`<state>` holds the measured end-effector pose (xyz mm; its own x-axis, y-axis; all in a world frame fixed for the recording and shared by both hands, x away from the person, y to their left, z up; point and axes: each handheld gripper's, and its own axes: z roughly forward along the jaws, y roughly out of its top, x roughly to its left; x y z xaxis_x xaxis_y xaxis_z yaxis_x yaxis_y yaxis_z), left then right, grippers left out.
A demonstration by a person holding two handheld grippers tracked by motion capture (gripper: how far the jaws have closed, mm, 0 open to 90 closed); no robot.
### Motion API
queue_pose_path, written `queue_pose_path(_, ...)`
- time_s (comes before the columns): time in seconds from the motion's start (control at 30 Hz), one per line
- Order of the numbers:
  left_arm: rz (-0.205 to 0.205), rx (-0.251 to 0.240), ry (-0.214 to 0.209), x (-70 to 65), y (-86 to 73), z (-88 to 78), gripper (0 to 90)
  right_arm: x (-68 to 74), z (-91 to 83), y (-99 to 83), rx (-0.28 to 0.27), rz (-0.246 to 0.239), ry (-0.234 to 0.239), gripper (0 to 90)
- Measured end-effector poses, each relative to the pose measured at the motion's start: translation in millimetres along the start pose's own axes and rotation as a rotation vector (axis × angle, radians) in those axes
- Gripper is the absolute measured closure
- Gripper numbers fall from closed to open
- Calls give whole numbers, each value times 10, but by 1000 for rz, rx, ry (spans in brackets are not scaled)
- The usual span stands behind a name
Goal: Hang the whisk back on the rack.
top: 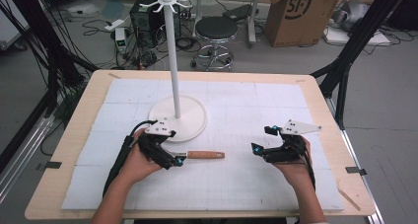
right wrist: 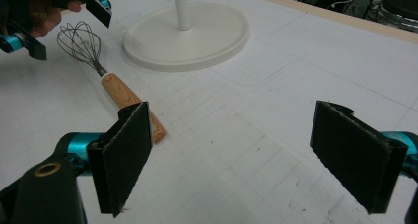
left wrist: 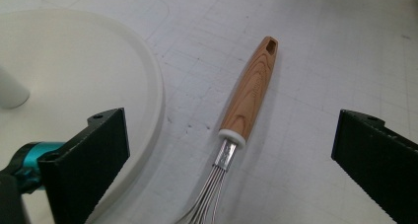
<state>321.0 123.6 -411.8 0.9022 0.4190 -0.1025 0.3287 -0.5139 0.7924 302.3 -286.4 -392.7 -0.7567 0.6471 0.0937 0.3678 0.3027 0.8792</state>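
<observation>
One readable mark from my seat.
I read "SF" in a black ring on the side of the cardboard box beyond the worktop; the whisk handle's stamp is too blurred.

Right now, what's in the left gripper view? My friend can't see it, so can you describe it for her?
A whisk with a wooden handle lies on the white table mat, handle pointing away, between the open left gripper, whose two black jaws stand wide apart and touch nothing. The round white stand base sits beside it at the left.
</observation>
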Motion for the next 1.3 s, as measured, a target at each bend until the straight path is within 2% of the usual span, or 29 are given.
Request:
queue_pose_path(0.03,15,23,-8,6,41,31,17,0,0,0,0,0,0,155)
queue_pose_path(0.07,14,16,-9,3,61,60,17,2,-5,3,-1,0,0,155)
queue_pose_path(0.1,17,43,-19,6,100,108,17,5,-8,6,0,0,0,155)
queue_pose_path(0.2,47,109,-10,7,184,218,17,10,-19,15,-4,-8,-3,155)
queue_pose_path(0.23,55,109,-11,8,198,250,17,11,-23,17,-3,-6,-1,155)
queue_pose_path(0.27,45,103,-22,13,198,280,18,11,-25,18,-6,-4,-1,155)
queue_pose_path(0.33,45,145,-33,30,175,345,29,11,-29,21,-6,-9,-2,155)
queue_pose_path(0.4,56,191,-14,29,153,404,29,17,-35,27,-5,-12,-2,155)
queue_pose_path(0.47,68,216,-4,15,157,421,29,22,-39,31,-4,-12,-3,155)
queue_pose_path(0.5,70,211,-8,-6,162,424,38,25,-38,32,-3,-15,-5,155)
queue_pose_path(0.57,82,218,-44,-25,179,421,128,32,-33,37,6,-26,-10,155)
queue_pose_path(0.6,93,245,-45,-33,201,430,164,34,-29,40,3,-26,-9,155)
queue_pose_path(0.63,108,267,-29,-50,227,444,179,37,-24,42,3,-29,-9,155)
queue_pose_path(0.7,135,297,-16,-63,297,468,179,49,-11,47,10,-33,-7,155)
queue_pose_path(0.77,138,299,-29,-63,360,493,192,61,-2,51,13,-37,-4,155)
queue_pose_path(0.83,156,326,-34,-62,408,527,224,64,-5,55,14,-43,-4,155)
queue_pose_path(1.03,175,383,-32,-55,464,625,279,59,-37,59,1,-31,-3,155)
queue_pose_path(1.07,176,404,-28,-63,461,641,294,59,-36,59,1,-34,-2,155)
queue_pose_path(1.1,208,470,-7,-90,465,672,312,59,-34,60,0,-35,-3,156)
queue_pose_path(1.13,208,470,-7,-90,465,672,331,59,-34,60,0,-35,-3,156)
queue_pose_path(1.23,253,539,7,-121,475,713,376,59,-32,60,0,-35,-2,156)
queue_pose_path(1.3,262,565,11,-140,464,742,410,58,-36,60,0,-37,-3,156)
